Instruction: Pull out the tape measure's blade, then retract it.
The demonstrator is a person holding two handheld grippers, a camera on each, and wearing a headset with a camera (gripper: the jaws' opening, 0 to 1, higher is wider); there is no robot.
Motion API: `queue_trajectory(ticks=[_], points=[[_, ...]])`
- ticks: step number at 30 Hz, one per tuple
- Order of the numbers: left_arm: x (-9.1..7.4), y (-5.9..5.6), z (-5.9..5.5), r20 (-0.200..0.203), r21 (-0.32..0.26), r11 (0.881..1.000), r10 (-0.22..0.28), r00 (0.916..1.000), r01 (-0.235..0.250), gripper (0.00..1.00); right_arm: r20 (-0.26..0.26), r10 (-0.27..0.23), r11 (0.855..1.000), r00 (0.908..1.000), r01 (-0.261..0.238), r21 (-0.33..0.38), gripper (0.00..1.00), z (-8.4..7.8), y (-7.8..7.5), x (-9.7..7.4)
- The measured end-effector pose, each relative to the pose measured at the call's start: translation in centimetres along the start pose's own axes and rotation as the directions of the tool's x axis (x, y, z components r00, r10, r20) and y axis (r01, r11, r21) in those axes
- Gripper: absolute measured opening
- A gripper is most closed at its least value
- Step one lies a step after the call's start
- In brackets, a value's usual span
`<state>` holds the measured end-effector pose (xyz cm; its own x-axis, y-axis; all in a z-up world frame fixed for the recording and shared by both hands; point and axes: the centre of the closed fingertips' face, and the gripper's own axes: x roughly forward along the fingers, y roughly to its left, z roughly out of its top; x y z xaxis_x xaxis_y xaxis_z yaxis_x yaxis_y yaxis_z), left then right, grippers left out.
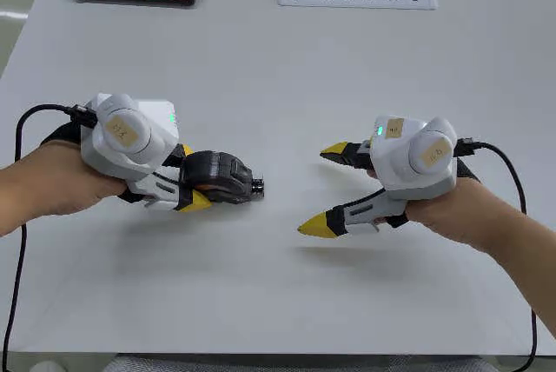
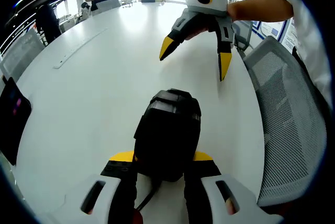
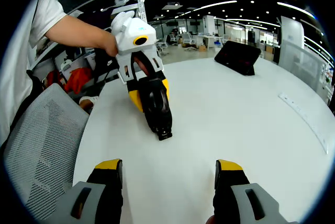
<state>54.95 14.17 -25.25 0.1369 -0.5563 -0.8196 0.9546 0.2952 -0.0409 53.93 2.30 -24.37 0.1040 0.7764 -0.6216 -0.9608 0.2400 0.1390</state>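
Head view: the left tool (image 1: 195, 178) is clamped on a black tape measure (image 1: 219, 177) over the white desk (image 1: 261, 76). The case's hook end pokes past the yellow tips toward the right tool (image 1: 323, 189), whose jaws stand wide apart.

Left gripper view: the chunky, ribbed black case sits between the jaws.

Right gripper view: the case lies ahead of the spread jaws, with the blade's hook at its mouth.
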Motion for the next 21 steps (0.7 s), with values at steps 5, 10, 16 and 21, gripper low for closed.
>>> queue_trajectory(ticks=[5, 10, 16, 21], points=[[0.0, 0.0, -0.1, -0.010, 0.002, 1.000, 0.002, 1.0000, -0.002, 0.30, 0.005, 0.010, 1.000, 0.9999, -0.010, -0.016, 0.67, 0.3, 0.1, 0.8], [0.0, 0.0, -0.2, -0.020, 0.002, 1.000, 0.002, 0.9998, -0.002, 0.29, 0.017, 0.022, 0.999, 0.9996, -0.021, -0.036, 0.61, 0.7, -0.1, 1.7], [0.1, 0.0, -0.3, -0.032, 0.004, 1.000, 0.001, 0.9995, -0.001, 0.29, 0.020, 0.042, 0.997, 0.9989, -0.040, -0.064, 0.54, 1.1, -0.1, 2.9], [0.1, 0.0, -0.4, -0.055, 0.008, 1.000, 0.002, 0.9985, -0.002, 0.29, 0.021, 0.066, 0.996, 0.9976, -0.064, -0.069, 0.51, 1.3, 0.0, 3.8]])
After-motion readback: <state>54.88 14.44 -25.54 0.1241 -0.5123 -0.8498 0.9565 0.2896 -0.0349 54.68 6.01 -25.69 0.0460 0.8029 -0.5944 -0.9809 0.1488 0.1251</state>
